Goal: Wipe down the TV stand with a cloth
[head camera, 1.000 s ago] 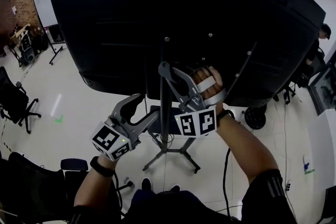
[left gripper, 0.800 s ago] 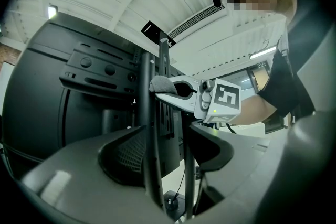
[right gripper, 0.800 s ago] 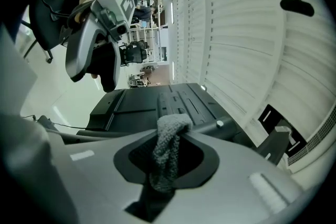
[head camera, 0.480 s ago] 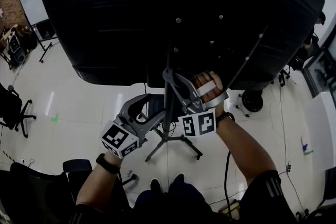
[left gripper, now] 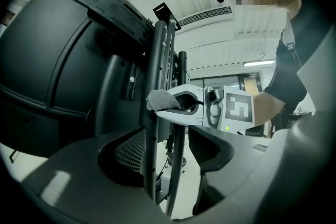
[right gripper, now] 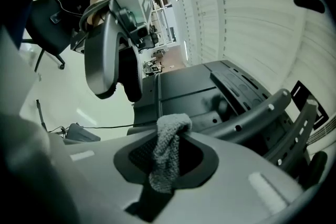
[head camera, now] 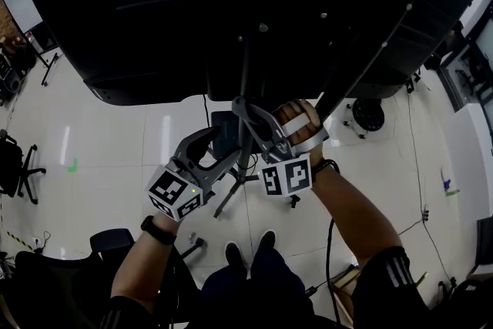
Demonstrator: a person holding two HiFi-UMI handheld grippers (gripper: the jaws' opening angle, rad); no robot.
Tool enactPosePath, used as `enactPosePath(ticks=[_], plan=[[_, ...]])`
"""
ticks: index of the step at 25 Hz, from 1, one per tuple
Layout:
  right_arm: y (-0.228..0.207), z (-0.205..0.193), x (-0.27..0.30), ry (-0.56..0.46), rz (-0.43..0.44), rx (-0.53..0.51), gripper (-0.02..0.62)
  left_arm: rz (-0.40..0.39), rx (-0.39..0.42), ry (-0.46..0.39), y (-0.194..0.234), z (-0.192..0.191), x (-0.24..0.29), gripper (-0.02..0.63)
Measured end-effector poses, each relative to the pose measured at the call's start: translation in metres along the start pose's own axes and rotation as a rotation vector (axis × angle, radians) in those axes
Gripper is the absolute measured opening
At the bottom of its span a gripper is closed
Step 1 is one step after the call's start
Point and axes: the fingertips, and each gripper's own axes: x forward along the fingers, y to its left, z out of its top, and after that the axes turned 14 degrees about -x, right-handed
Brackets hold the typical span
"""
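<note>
- Both forearms are stretched forward and up toward the TV stand (left gripper: 155,71), under the back of the black TV (head camera: 231,4). The left gripper (head camera: 223,146) is held lower and to the left, and the right gripper (head camera: 240,105) higher, against the stand's pole.
- The right hand (head camera: 302,127) is wrapped around its gripper's handle. A dark watch (head camera: 156,230) is worn on the left wrist.
- Two grippers are counted, each with one marker cube, along with one cloth (right gripper: 168,157), one stand and one TV.
- The right jaws are closed on the grey knitted cloth, which is bunched between them with its end sticking out past the tips. In the left gripper view the cloth is seen pressed against the upright pole.
- The left jaws are held wide apart and nothing is gripped by them. The stand's uprights are seen passing between them, and whether a pad touches a bar cannot be told.
- The stand's splayed legs are set on the pale floor (head camera: 115,135), just ahead of the person's feet.
</note>
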Motion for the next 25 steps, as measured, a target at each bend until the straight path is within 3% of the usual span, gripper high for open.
enactPosePath(ticks=[16,25], plan=[[0.193,-0.008,0.022,0.027,0.228,0.070,0.057,0.025,-0.074,0.130,0.070,-0.133,0.021,0.285],[0.302,-0.004,0.030,0.044,0.352,0.129,0.057,0.068,-0.165,0.229,0.111,-0.240,0.016,0.293]])
